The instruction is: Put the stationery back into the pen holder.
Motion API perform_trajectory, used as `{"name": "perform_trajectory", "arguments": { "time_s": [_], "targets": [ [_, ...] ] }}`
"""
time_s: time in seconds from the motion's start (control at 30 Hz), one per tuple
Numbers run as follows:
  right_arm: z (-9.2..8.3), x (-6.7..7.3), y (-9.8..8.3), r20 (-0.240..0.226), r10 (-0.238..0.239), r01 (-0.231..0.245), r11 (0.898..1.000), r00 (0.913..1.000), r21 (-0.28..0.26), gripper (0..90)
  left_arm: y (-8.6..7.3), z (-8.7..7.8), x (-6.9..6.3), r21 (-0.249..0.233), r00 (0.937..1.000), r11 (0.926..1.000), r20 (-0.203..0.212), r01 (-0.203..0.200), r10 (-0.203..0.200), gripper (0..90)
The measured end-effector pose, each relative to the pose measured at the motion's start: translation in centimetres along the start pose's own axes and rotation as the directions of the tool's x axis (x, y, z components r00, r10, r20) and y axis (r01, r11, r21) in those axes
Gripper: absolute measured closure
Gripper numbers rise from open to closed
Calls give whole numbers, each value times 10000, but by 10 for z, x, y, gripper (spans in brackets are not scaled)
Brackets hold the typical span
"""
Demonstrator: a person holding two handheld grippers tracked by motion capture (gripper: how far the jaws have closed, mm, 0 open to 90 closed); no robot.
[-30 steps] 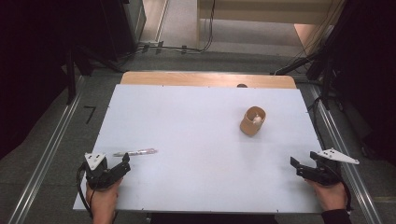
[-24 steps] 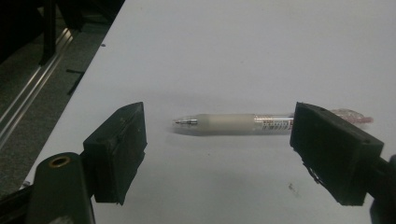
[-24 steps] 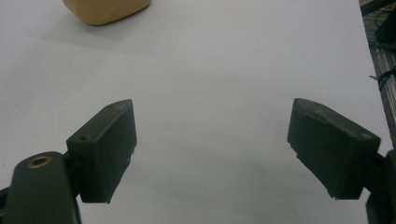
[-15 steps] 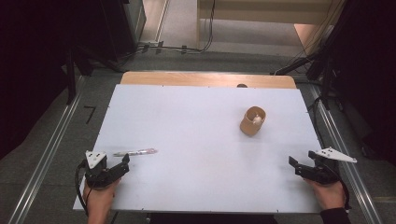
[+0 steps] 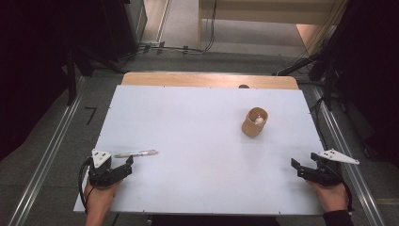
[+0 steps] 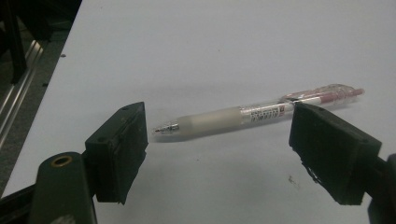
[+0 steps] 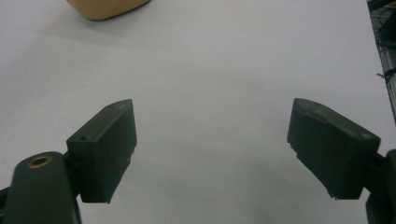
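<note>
The right tool (image 7: pixel 212 154) hangs wide open over white table (image 7: pixel 224 70), tan cup (image 7: pixel 105 7) beyond.

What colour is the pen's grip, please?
The grip is frosted white, clearest in the left gripper view.

Flat white rectangular table top (image 5: pixel 197 132) w/ bare wood strip at far edge, clear-barrelled pen w/ pale rubber grip (image 5: pixel 136 153) lying near-left, tan round cup-like wooden holder (image 5: pixel 254 122) far-right, well apart.

left gripper (image 5: pixel 123 165) low at the near left, held in left hand (image 5: pixel 99 197), jaws spread wide, pointing forward-right. right gripper (image 5: pixel 299 167) at the near right in right hand (image 5: pixel 332 195), jaws wide apart too, pointing left. both grey plates face up.
</note>
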State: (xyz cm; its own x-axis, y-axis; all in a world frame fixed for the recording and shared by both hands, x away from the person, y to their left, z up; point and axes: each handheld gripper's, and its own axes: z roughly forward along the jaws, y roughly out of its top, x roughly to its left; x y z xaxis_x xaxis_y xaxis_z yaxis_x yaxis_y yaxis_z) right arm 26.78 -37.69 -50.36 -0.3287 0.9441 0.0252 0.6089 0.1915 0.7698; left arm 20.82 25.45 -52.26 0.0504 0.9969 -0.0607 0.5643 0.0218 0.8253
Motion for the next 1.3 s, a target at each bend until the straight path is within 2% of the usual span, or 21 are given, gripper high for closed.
{"name": "perform_trajectory", "arguments": {
  "time_s": [0.23,0.3,0.43,0.6,0.83,0.93,1.0,1.1,1.3],
  "targets": [
    [0,0,0,11,-17,17,10000,10000,5,144,-1,4,5,63,9989,9996,376,-278,276,204],
    [0,0,0,12,-9,9,10000,10000,-8,144,-1,4,6,90,9970,9983,517,-576,570,204],
    [0,0,0,15,-26,26,10000,10000,-2,145,0,5,9,-47,9934,9969,834,-785,786,210],
    [1,1,0,37,-38,38,10000,10000,32,145,1,7,12,83,9896,9960,1146,-884,869,219],
    [1,1,0,44,-25,24,10000,10000,57,145,5,11,18,140,9847,9918,1221,-1274,1247,236],
    [2,1,0,74,-15,14,10000,10000,95,145,8,13,23,230,9791,9877,1375,-1544,1499,249],
    [2,1,0,66,-12,11,10000,10000,79,145,8,14,26,259,9716,9840,1649,-1763,1698,269],
    [2,1,0,61,25,-26,9999,10000,101,145,10,15,32,197,9640,9814,1920,-1910,1837,276],
    [3,2,1,75,16,-17,9999,10000,135,145,13,19,38,159,9424,9748,2598,-2225,2109,323]
  ]
}}
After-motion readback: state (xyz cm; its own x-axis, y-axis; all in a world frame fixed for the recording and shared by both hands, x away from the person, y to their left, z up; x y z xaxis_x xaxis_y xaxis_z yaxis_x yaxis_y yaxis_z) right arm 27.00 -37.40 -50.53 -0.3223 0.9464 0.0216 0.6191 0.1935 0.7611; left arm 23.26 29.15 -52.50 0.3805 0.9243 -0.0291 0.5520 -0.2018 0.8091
